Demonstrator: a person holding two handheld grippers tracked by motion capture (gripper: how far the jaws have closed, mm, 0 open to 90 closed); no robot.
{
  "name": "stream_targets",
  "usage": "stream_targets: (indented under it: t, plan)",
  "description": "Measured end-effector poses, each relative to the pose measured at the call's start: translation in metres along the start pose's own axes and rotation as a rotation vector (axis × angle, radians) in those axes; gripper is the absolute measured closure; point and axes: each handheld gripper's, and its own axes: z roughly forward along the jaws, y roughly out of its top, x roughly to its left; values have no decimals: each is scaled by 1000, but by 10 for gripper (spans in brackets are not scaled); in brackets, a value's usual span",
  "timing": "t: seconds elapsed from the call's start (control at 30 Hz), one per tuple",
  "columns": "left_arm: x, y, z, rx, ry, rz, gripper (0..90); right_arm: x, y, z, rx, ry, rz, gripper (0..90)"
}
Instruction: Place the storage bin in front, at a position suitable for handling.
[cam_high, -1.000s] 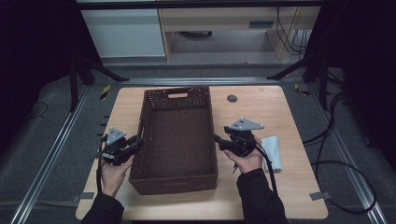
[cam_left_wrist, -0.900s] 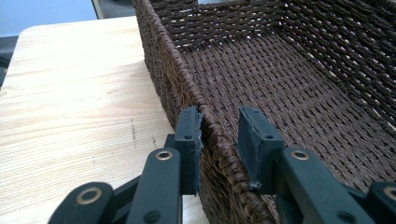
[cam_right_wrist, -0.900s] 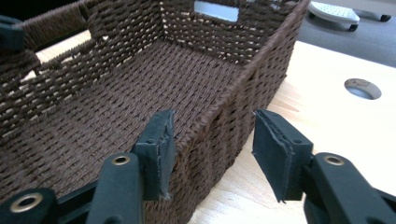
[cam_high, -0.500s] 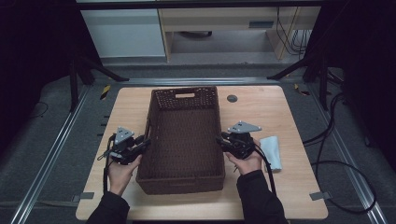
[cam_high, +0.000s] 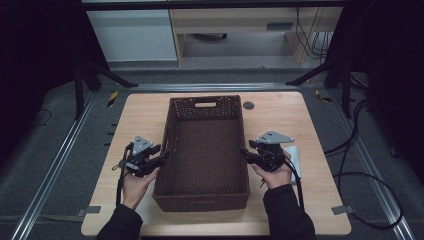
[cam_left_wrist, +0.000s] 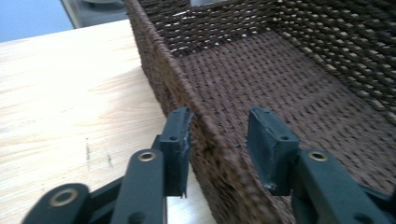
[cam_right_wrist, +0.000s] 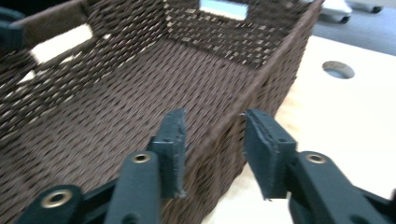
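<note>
The wicker basket (cam_high: 202, 150) has slid toward six o'clock on the worktop (cam_high: 135, 115); it now looks nearly placed. The left gripper (cam_left_wrist: 217, 144) and right gripper (cam_right_wrist: 212, 144) straddle its long walls at nine and three o'clock, fingers released around the rims.

No text, label, brand, number or sign can be read in any view. Nothing legible is borne by the woven basket (cam_high: 205, 145), the wooden table (cam_high: 135, 117), or the white object (cam_high: 294, 156) at the right.
</note>
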Motion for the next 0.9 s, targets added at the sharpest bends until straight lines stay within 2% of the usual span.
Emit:
stream_targets:
  t: [0.13,0.23,0.33,0.47,0.63,0.73,0.9]
  plan:
    - [2,0,8,24,6,2,581,-3,1,12,23,-2,16,567]
    - [3,-3,9,31,-12,-3,620,0,-2,17,31,9,11,600]
    - [3,-6,8,27,-27,-22,627,2,-2,16,30,3,4,624]
    - [-2,-8,4,38,-20,4,635,5,-4,13,30,1,20,629]
    - [-4,-13,-2,40,-47,3,585,8,-8,6,33,5,19,629]
    - [-4,-13,-2,35,-43,-3,584,6,-7,6,33,13,12,577]
    - [-7,-12,-2,45,-19,4,621,-1,-1,-7,-31,0,12,488]
